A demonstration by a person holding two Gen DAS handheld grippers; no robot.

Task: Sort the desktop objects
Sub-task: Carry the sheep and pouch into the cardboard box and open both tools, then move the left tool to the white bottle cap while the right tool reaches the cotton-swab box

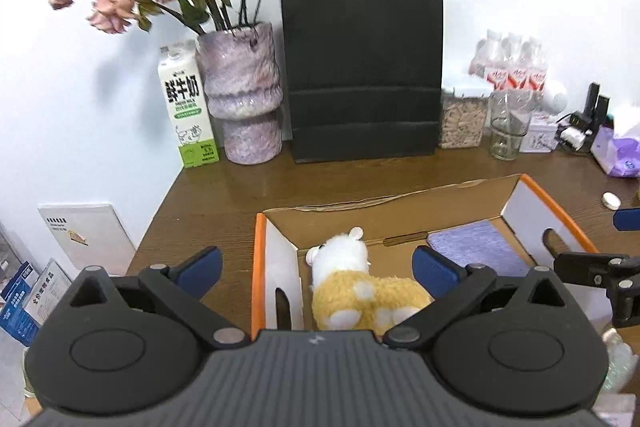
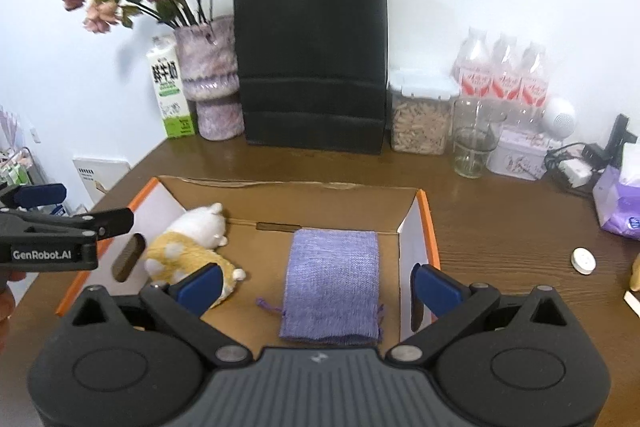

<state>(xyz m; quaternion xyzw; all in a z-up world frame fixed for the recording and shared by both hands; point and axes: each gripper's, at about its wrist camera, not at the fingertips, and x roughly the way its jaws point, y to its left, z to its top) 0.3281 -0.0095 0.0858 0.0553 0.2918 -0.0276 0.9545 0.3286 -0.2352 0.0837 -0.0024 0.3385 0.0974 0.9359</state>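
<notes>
An open cardboard box (image 1: 400,205) (image 2: 280,187) with orange edges lies on the brown desk. Inside it a white and yellow plush toy (image 1: 360,287) (image 2: 192,243) lies at the left and a purple woven pouch (image 1: 480,251) (image 2: 332,283) at the right. My left gripper (image 1: 316,273) is open and empty above the plush toy. My right gripper (image 2: 316,287) is open and empty above the pouch. The left gripper also shows at the left edge of the right wrist view (image 2: 44,203).
Along the back wall stand a milk carton (image 1: 188,107), a vase of dried flowers (image 1: 244,95), a black paper bag (image 1: 362,67), a food jar (image 2: 420,115), a glass (image 2: 474,139), bottles (image 2: 504,75) and a tissue pack (image 2: 620,203). A small white disc (image 2: 583,259) lies right of the box.
</notes>
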